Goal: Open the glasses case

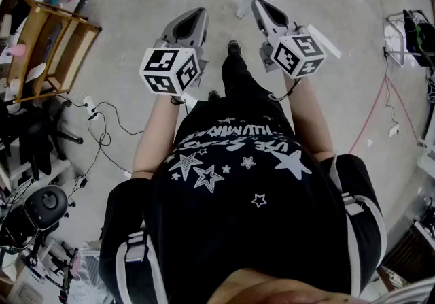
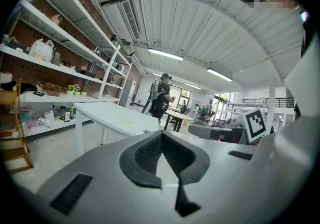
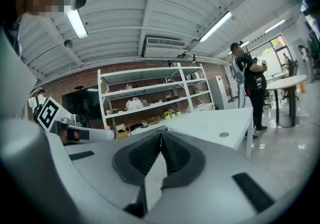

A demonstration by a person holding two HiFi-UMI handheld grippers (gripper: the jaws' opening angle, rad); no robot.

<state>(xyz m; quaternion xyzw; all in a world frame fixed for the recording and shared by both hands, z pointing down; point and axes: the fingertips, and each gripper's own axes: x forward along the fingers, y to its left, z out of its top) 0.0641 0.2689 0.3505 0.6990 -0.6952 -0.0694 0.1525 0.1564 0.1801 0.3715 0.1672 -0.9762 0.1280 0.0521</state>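
The left tongs and the right tongs are both closed and empty. No glasses case is visible. I judge it light and stiff, best gripped at the lid edge.

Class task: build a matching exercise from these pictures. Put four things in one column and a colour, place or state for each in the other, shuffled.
Things:
1 right gripper
2 table
3 wooden rack
4 shirt

Descriptions:
a black with white stars
b shut, nothing between the jaws
c white, ahead of the jaws
d on the floor, to the person's left

Pairs: 1-b, 2-c, 3-d, 4-a
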